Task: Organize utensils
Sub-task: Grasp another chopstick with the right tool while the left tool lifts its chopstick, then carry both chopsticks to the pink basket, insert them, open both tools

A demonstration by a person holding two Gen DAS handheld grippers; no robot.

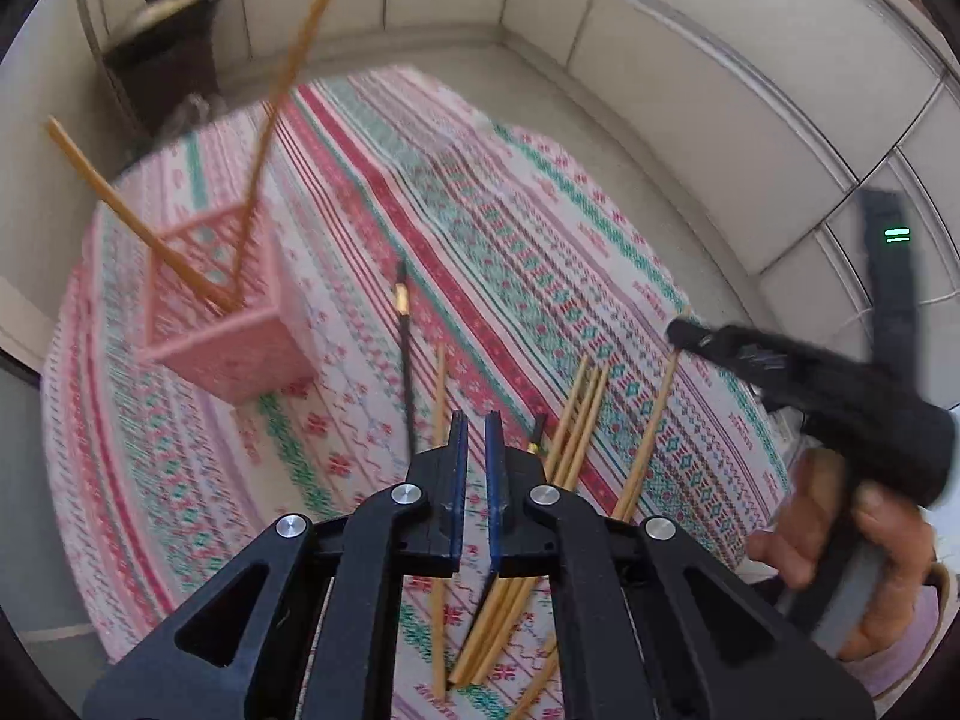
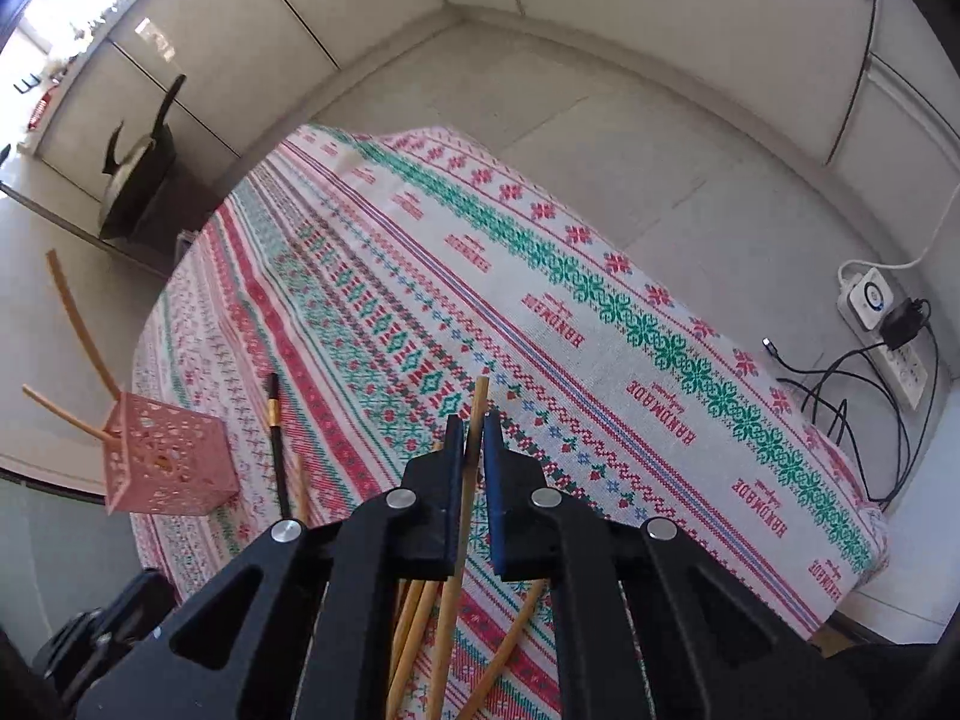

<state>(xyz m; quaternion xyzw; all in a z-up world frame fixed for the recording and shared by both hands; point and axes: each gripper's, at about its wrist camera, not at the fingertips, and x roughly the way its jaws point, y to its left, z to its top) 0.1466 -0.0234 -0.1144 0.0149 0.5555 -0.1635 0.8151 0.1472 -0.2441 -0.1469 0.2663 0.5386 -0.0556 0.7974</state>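
Right claw [image 2: 474, 438] is clamped on one wooden chopstick [image 2: 478, 405], its tip standing up past the blue pads. Left claw [image 1: 476, 438] has its pads drawn together with nothing between them, hovering over the loose chopsticks [image 1: 579, 414] on the patterned desk [image 2: 600, 276].

Pink holder [image 1: 222, 324] sits well apart to the left and already carries two wooden sticks leaning outward. A black chopstick [image 1: 407, 372] with a gold band lies between holder and pile.

Handling judgement: sticks look light, stiff and smooth (likely to pivot or slide in a narrow pinch). Best hold seems to be near mid-length, so the lower end swings less when lowered into the holder. The holder looks light too and could tip if nudged.
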